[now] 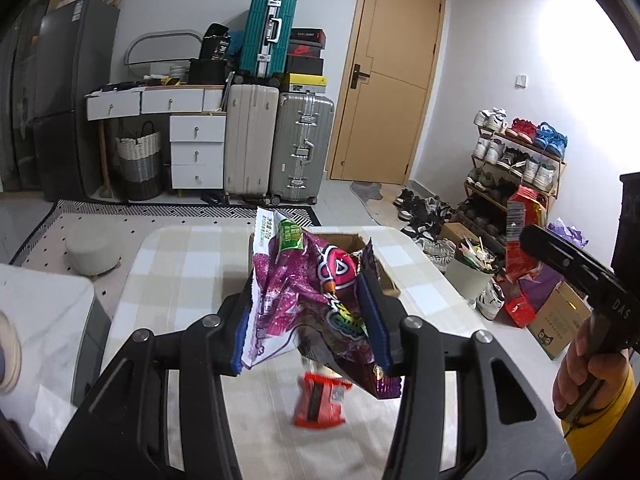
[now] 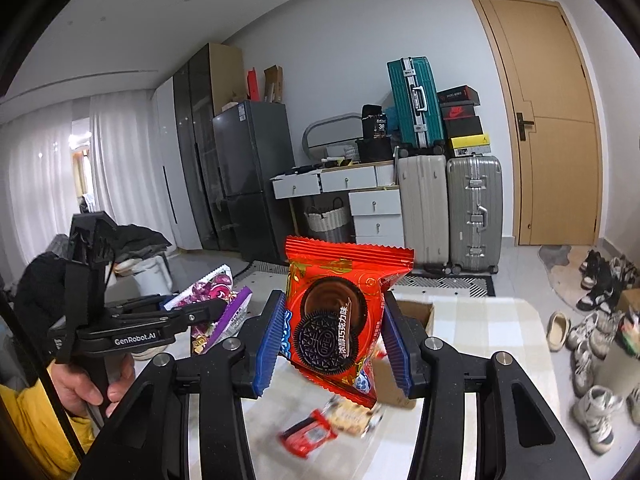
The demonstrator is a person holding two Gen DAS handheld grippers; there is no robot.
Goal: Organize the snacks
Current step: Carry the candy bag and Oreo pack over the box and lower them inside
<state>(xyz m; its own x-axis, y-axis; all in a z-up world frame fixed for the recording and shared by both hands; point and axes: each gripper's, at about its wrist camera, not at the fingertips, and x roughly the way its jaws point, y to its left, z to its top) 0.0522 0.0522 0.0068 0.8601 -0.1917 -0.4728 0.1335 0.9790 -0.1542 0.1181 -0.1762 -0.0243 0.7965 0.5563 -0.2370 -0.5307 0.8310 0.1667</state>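
My left gripper (image 1: 312, 320) is shut on a crinkled purple snack bag (image 1: 288, 280), held up above the checked table (image 1: 188, 256). Behind the bag stands an open cardboard box (image 1: 356, 240). A blurred orange-red packet (image 1: 320, 400) lies on the cloth below. My right gripper (image 2: 334, 320) is shut on a red Oreo pack (image 2: 336, 320), also lifted off the table (image 2: 500, 320), with the cardboard box (image 2: 420, 312) just behind it. Two small packets (image 2: 308, 436) lie below. Each view shows the other gripper, the left gripper (image 2: 200, 314) and the right gripper (image 1: 536, 240), held by a hand.
Suitcases (image 1: 276, 148) and white drawers (image 1: 196, 148) stand against the far wall beside a wooden door (image 1: 392, 80). A shoe rack (image 1: 516, 160), loose shoes and a full waste bin (image 1: 472, 276) crowd the floor right of the table. A round stool (image 1: 92, 252) sits at the left.
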